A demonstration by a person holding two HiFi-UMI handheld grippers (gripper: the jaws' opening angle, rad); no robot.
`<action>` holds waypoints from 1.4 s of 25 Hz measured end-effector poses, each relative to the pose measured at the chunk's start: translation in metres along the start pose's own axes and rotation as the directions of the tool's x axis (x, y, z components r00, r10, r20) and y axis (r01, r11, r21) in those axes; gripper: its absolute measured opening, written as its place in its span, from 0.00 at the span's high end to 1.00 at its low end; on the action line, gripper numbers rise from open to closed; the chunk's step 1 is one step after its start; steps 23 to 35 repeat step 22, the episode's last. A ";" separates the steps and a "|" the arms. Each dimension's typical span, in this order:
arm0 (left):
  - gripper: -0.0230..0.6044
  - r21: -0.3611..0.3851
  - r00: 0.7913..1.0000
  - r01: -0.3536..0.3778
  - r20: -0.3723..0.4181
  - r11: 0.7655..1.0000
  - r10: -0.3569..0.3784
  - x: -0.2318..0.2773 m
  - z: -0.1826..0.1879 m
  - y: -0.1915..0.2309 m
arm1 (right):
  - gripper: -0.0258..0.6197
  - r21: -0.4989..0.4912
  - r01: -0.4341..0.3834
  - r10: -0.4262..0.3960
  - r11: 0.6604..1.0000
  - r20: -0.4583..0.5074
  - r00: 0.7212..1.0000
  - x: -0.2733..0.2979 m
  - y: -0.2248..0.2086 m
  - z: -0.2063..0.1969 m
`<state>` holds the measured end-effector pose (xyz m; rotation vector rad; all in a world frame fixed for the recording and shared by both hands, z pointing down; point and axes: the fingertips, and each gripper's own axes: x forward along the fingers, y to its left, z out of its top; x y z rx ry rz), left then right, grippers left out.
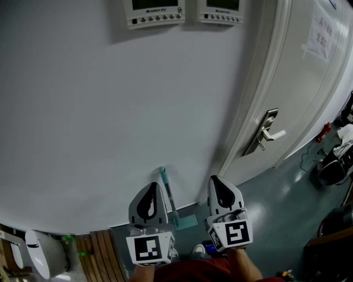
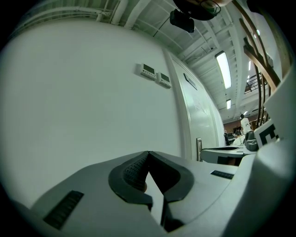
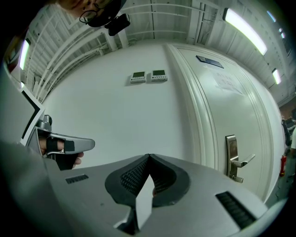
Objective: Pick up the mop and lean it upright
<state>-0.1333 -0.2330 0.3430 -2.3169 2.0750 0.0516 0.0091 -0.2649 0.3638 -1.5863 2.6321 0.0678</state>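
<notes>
The teal mop (image 1: 168,193) stands leaned on the white wall (image 1: 110,110) between left gripper (image 1: 153,187) and right gripper (image 1: 215,180), both closed tip to tip on nothing; leaning appears complete, and withdrawal must not knock the handle.

Office hallway: AC panels (image 1: 154,14), door (image 1: 309,82)

The left claw (image 1: 155,187) and the right claw (image 1: 217,180) are held side by side, both pointing level. The jaws of all 2 meet at the tips, with nothing between them.
</notes>
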 end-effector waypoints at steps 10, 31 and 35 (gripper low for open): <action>0.94 -0.003 1.000 -0.003 0.006 1.000 0.003 -0.004 0.002 0.000 | 0.94 0.001 -0.003 0.003 1.000 0.003 1.000 -0.002 0.002 0.001; 0.94 0.006 1.000 0.007 0.009 1.000 -0.007 -0.003 0.002 -0.001 | 0.94 -0.005 0.005 -0.005 1.000 0.029 1.000 -0.005 0.000 0.007; 0.94 0.006 1.000 0.007 0.009 1.000 -0.007 -0.003 0.002 -0.001 | 0.94 -0.005 0.005 -0.005 1.000 0.029 1.000 -0.005 0.000 0.007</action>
